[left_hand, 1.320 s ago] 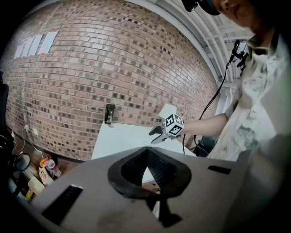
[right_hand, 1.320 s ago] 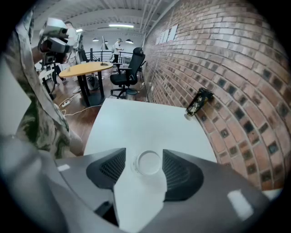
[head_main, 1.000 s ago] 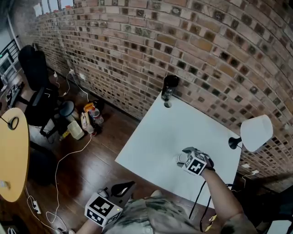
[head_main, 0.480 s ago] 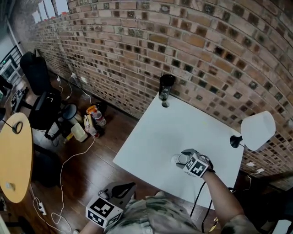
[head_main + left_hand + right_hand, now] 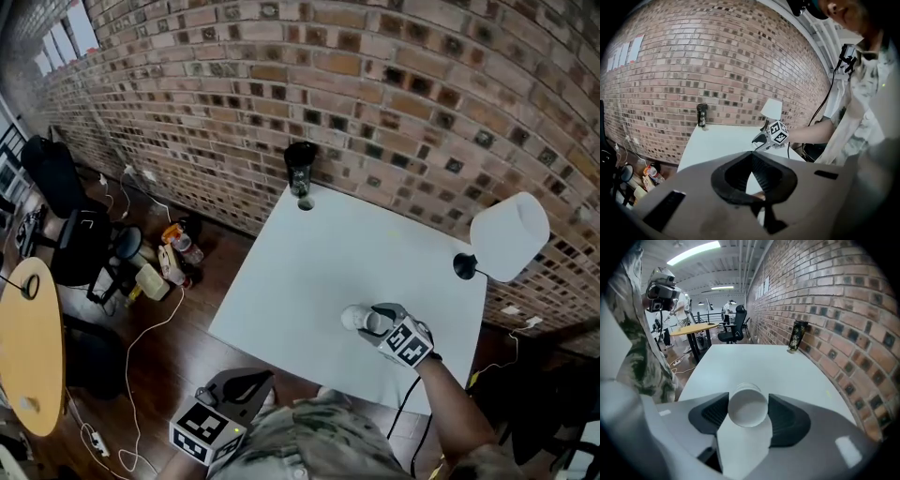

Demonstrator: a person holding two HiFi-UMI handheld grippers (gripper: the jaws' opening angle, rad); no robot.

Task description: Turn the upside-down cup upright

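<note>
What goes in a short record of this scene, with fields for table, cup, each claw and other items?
Table: white, against brick wall
Cup: white, tipped sideways, not yet upright
Right claw: shut on cup
Left claw: shut, empty, short of the table
Other items: dark bottle at far corner; white lamp at right edge

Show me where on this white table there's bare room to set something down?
Most of the table is bare: the wide middle between the bottle at the far corner and the lamp at the right, plus the whole left edge. The only busy spot is near the front edge, where the right gripper holds the cup.
</note>
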